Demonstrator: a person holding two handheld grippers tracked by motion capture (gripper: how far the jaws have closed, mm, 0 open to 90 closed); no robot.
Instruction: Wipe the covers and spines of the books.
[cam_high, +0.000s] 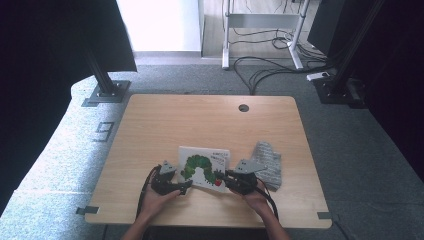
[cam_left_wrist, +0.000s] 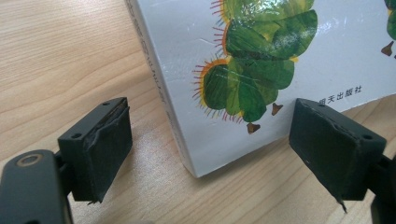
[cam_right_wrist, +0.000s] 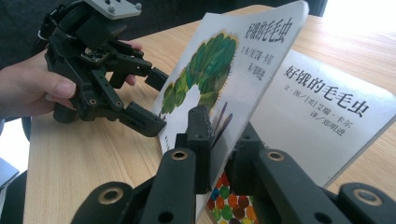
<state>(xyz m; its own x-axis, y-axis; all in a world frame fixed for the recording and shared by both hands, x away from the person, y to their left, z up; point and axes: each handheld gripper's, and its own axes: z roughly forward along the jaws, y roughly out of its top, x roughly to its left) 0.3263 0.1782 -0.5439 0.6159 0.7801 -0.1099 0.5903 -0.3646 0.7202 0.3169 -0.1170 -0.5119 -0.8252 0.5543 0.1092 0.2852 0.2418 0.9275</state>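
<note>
The picture book, its white cover bearing a green caterpillar, lies on the near half of the wooden table, and the right gripper at its 4 o'clock corner has its jaws clamped on the front cover, lifting it so the title page shows beneath. The left gripper sits at the book's 8 o'clock corner with its jaws spread wide, the corner between them but untouched. A grey knitted cloth lies at the book's 3 o'clock, just beyond the right gripper.
</note>
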